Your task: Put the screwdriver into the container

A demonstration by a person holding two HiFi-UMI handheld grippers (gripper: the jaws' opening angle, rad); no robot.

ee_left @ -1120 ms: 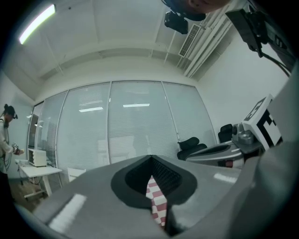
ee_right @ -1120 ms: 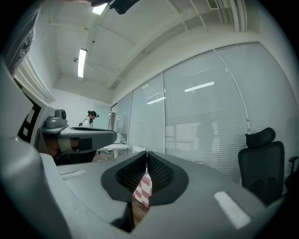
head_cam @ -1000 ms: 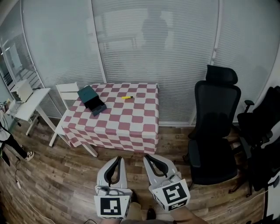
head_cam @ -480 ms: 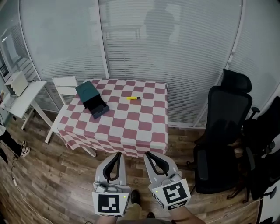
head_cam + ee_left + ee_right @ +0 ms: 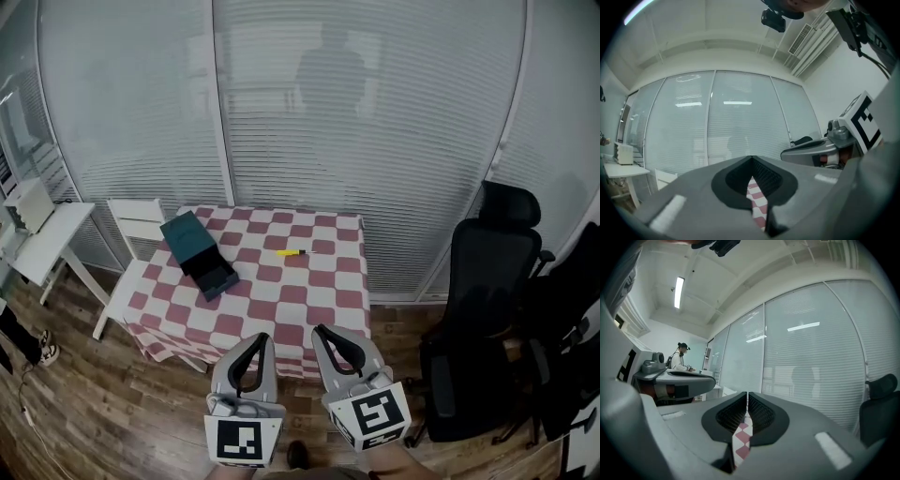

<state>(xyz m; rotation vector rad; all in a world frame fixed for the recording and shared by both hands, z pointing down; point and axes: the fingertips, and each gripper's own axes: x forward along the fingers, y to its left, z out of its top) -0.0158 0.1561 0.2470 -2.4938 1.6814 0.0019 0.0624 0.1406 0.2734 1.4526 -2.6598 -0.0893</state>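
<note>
Fig.: L gripper [image 5: 266,338] & R gripper [image 5: 319,331], both closed w/ nothing between jaws, short of table [image 5: 323,292]; yellow screwdriver [image 5: 290,251] lies mid-cloth, apart from dark container [image 5: 199,255]; risk: jaws reaching it unopened may knock it rolling.

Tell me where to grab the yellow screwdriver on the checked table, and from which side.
Probably across its yellow handle, from above on the near side: the screwdriver lies flat on the checked table, its length running left to right, apart from the dark container.
</note>
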